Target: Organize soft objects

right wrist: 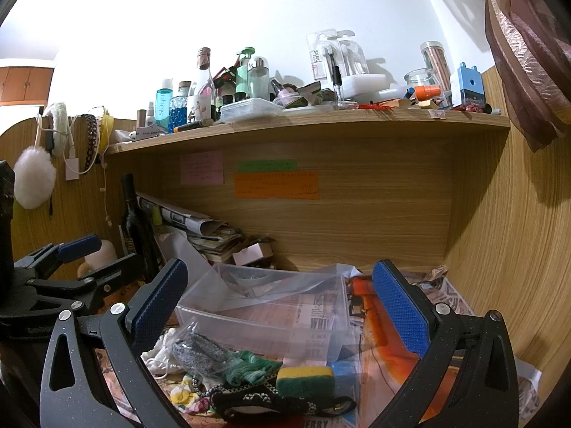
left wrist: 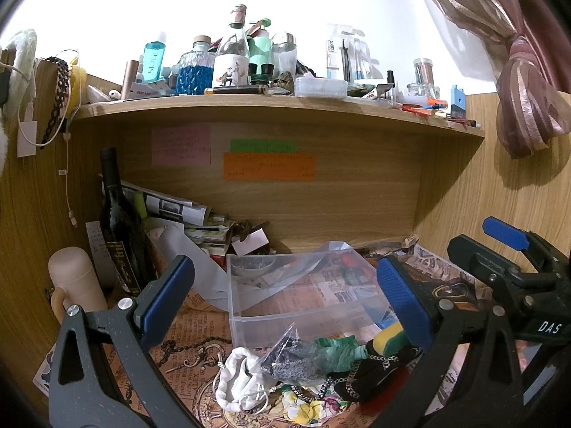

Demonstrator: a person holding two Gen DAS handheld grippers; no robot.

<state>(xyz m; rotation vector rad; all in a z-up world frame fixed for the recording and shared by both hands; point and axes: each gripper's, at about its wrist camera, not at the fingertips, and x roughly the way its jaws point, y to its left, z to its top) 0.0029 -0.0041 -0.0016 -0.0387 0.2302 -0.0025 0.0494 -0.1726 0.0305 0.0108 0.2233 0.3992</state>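
Both grippers, left [left wrist: 285, 296] and right [right wrist: 280, 303], gape before the clear bin [right wrist: 264, 306].

clear glossy plastic bin [right wrist: 264, 306], wood-grain shelf [right wrist: 307, 123], printed paper over the surface [left wrist: 185, 335]. sponge [right wrist: 305, 380] looks rough, gripper pads [right wrist: 399, 310] are textured blue rubber.

desk [right wrist: 499, 249] | paper-lined | clear bin [left wrist: 303, 306], sponge [right wrist: 305, 381], cloths [left wrist: 335, 353], wine bottle [left wrist: 117, 221]

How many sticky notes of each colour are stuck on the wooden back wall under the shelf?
Pink sticky note: 1
Green sticky note: 1
Orange sticky note: 1
Total: 3
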